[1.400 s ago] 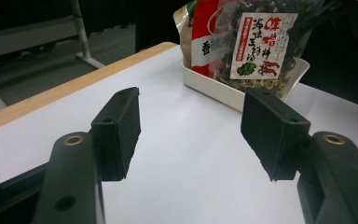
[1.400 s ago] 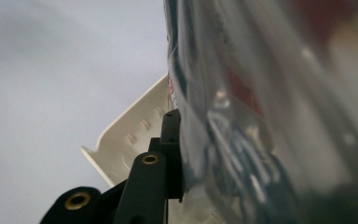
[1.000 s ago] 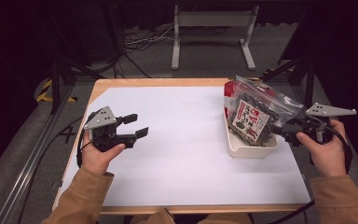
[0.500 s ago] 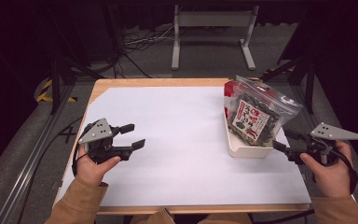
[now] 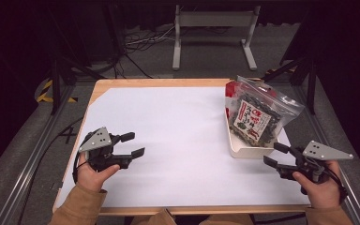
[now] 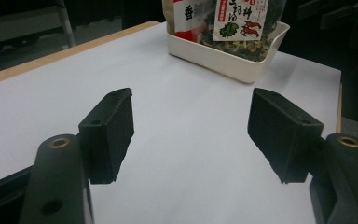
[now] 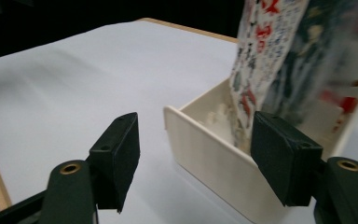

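While apart and low, both tongs (image 5: pixel 133 144) (image 5: pixel 274 153) agape, empty

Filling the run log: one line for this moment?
left gripper open, empty | right gripper open, empty | clear snack bag in cream plastic tray

Tabletop (image 5: pixel 104 87): pale wood edge w/ smooth matt white paper sheet (image 5: pixel 168 136) over it. Tray (image 5: pixel 238 149): cream plastic, smooth, slight sheen. Snack bag (image 5: pixel 258 112): clear glossy plastic film, crinkled, printed paper-look label. Both tongs' jaws matt black plastic; grey plates look like matt metal.
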